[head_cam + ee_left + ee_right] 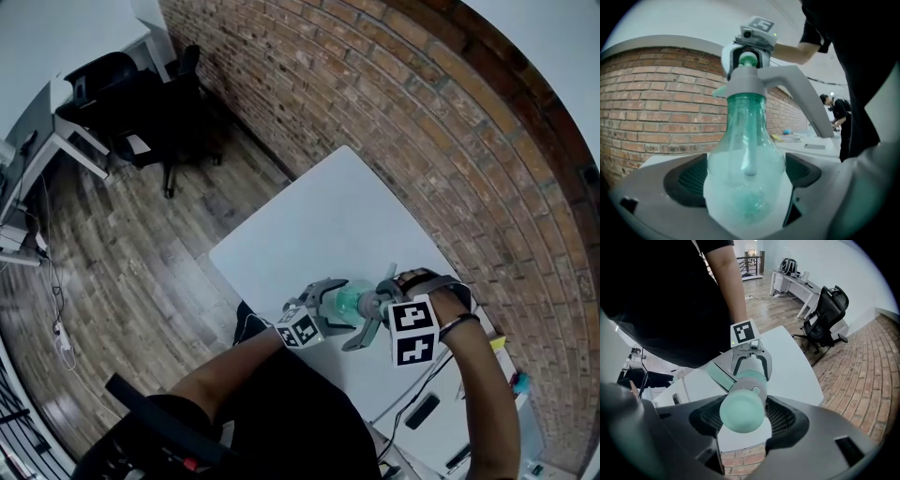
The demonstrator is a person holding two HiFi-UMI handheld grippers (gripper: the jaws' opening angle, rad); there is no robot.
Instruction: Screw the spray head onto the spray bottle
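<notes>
Left gripper view: the left gripper [744, 182] has its jaws spread, pads seemingly just off the translucent green plastic spray bottle [745, 140], which stands upright near the white table's [319, 225] near edge. From above, the right gripper [745, 418] is clenched on the grey-and-green spray head [750, 82]. Unbraced, the bottle may spin or tip over — twisting the head would drag it along.

Bright even light, soft shadows, fisheye bending, black corners, blurred foreground

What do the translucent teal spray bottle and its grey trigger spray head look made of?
The translucent teal spray bottle: likely thin glossy plastic; its dip tube shows through the wall. The grey trigger spray head: probably moulded matte plastic, opaque and evenly dull.
</notes>
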